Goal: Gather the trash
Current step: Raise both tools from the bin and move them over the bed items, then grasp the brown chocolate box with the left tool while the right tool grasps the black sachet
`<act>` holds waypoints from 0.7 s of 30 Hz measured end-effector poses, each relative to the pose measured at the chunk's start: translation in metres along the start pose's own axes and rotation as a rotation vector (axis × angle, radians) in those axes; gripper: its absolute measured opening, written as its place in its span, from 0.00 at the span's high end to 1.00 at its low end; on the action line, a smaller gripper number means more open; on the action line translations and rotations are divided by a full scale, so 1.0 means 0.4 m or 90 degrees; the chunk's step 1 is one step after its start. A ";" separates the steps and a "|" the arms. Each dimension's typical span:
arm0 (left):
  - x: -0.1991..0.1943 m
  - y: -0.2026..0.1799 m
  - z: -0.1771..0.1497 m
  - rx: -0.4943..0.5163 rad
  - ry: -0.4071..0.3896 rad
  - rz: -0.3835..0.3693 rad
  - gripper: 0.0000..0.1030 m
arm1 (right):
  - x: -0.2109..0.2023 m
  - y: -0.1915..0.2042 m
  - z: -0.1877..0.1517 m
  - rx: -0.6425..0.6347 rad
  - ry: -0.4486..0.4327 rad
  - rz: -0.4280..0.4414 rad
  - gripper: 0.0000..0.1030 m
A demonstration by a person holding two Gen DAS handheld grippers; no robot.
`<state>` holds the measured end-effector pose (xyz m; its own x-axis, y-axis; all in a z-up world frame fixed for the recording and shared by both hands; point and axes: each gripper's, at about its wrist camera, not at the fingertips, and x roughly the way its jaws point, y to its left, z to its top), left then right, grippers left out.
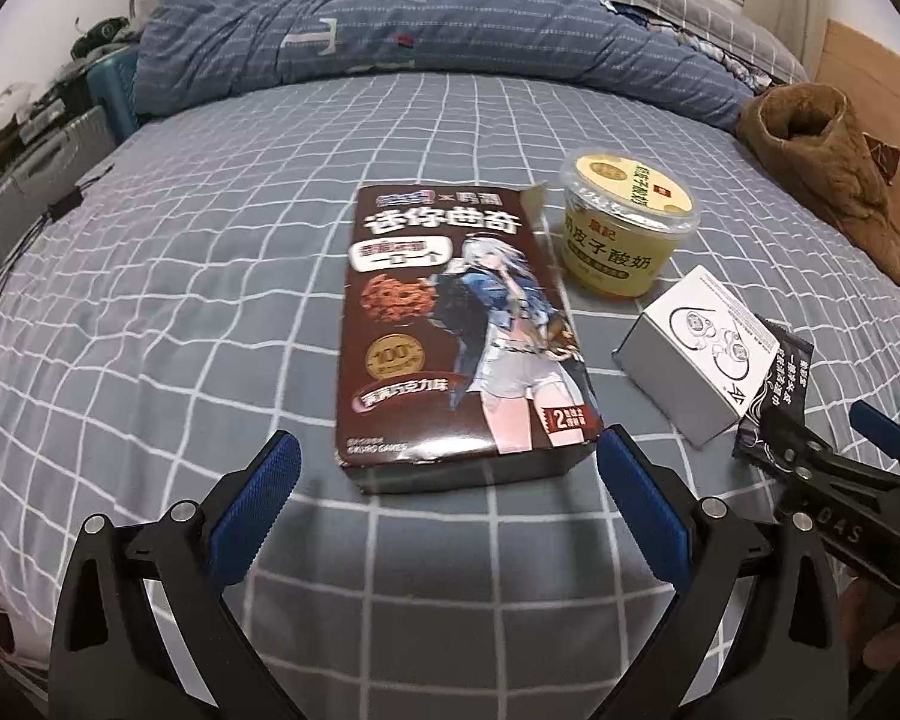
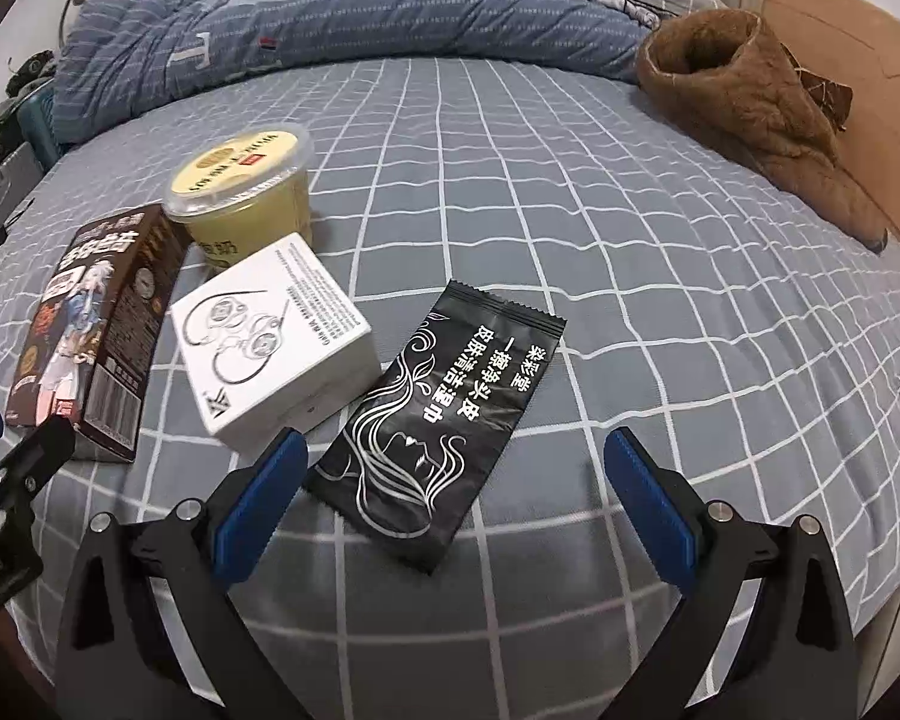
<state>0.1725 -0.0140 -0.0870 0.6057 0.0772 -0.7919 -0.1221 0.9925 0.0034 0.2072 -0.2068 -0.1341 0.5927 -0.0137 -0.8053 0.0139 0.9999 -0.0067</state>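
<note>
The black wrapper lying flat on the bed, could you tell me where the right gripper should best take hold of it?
Probably the near bottom edge of the black wrapper, approached from the near side. It lies flat on the bed sheet with that end between the fingers of the open right gripper; the white box crowds its left side.

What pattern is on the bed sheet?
Grey bed sheet with a white grid of squares, clearest in the right wrist view.

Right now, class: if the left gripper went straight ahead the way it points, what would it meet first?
The left gripper, jaws open and empty, would most likely meet the near end of the brown cookie box lying flat on the bed sheet. Depth is hard to judge; the yellow yogurt cup sits further on, to the right.
</note>
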 end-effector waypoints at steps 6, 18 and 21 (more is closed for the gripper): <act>0.015 -0.016 0.009 -0.005 0.004 -0.008 0.06 | 0.027 0.001 0.005 0.018 0.016 0.007 0.09; 0.055 -0.035 0.038 -0.018 -0.009 0.016 0.06 | 0.060 0.001 0.010 0.038 0.036 0.013 0.24; 0.064 -0.034 0.042 -0.011 -0.025 0.039 0.12 | 0.064 0.003 0.012 0.036 0.037 0.016 0.33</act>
<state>0.2028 -0.0240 -0.0969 0.6266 0.1417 -0.7663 -0.1732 0.9841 0.0403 0.2264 -0.2059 -0.1517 0.5455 0.0136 -0.8380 0.0457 0.9979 0.0460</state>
